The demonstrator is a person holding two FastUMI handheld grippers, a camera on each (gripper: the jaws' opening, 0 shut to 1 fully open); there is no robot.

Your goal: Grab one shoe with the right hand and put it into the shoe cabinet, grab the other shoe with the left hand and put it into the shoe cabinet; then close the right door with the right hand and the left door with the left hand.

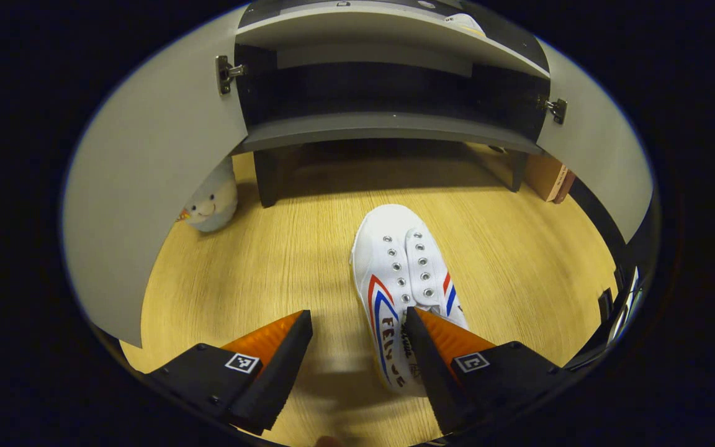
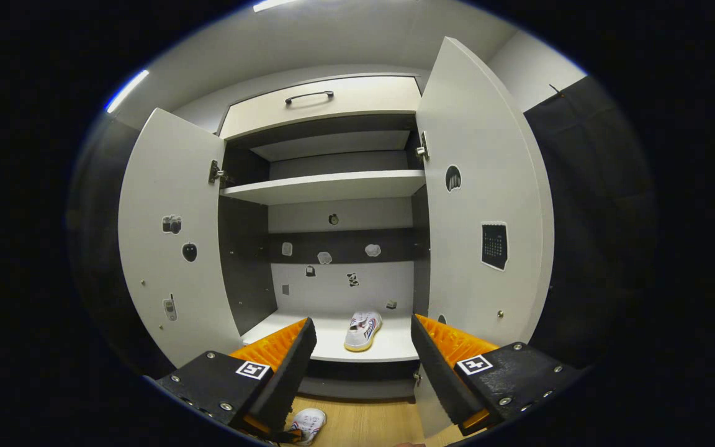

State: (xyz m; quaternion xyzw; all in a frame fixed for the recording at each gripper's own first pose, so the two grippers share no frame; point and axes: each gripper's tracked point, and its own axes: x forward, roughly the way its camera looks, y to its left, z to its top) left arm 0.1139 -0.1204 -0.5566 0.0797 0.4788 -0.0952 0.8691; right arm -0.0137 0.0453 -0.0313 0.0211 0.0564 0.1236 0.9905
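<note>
Both views sharp at center with strong fisheye bending at the edges, lit from overhead by ceiling strip lights [image 2: 126, 90] that glare mildly, wood floor [image 1: 258, 273] bright, cabinet [image 2: 332, 186] interior and underside in dim shadow, left gripper [image 1: 357, 329] shadow soft on floor.

In the left gripper view, the shoe's [image 1: 402, 279] heel at lower center is hidden behind a finger [image 1: 422, 360], and both doors [image 1: 146, 205] are cut off at the frame's sides. In the right gripper view, a 2nd shoe [image 2: 308, 423] at bottom center is half hidden by a finger [image 2: 283, 379]; the stickers [image 2: 323, 257] on the cabinet's back are too small to tell.
</note>
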